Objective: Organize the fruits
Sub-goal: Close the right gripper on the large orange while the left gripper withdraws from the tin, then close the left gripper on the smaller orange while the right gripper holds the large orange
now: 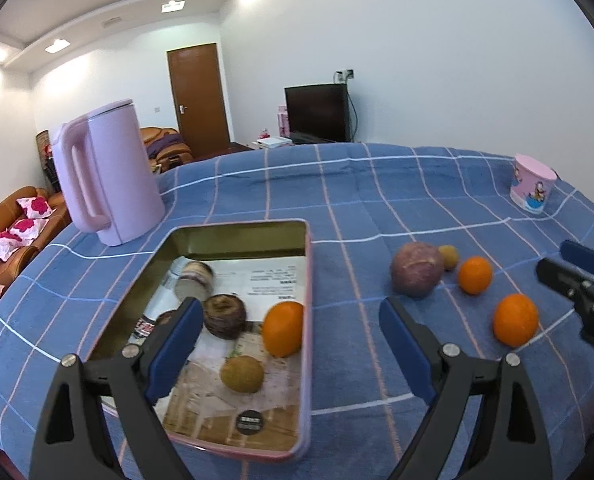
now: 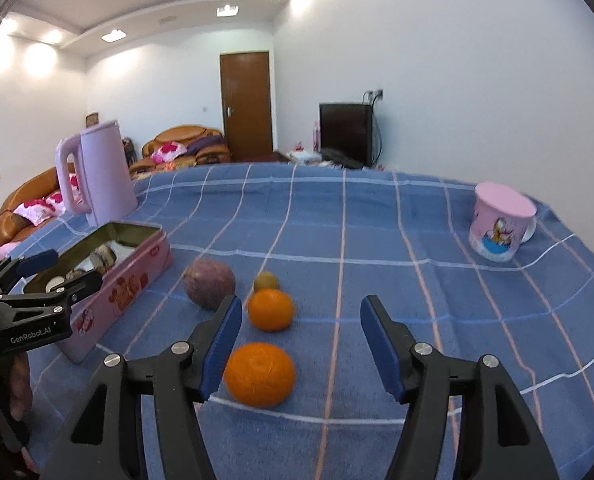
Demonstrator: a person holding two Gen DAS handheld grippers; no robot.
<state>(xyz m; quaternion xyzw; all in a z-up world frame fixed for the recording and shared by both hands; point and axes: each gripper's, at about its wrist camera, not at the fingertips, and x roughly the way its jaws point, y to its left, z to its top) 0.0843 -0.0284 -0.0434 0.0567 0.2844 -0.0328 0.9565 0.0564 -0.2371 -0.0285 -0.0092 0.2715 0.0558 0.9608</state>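
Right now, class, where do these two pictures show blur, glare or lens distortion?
Left wrist view: dark fruit in the tin is motion-blurred; the tablecloth grid bows. Right wrist view: ceiling lights glare; purple fruit looks soft.

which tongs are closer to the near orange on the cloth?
Right. The right tongs open just over the near orange; the left tongs hang open over the tin.

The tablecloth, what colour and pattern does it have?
The tablecloth is blue, checked with thin white and pink lines; the right wrist view shows it best.
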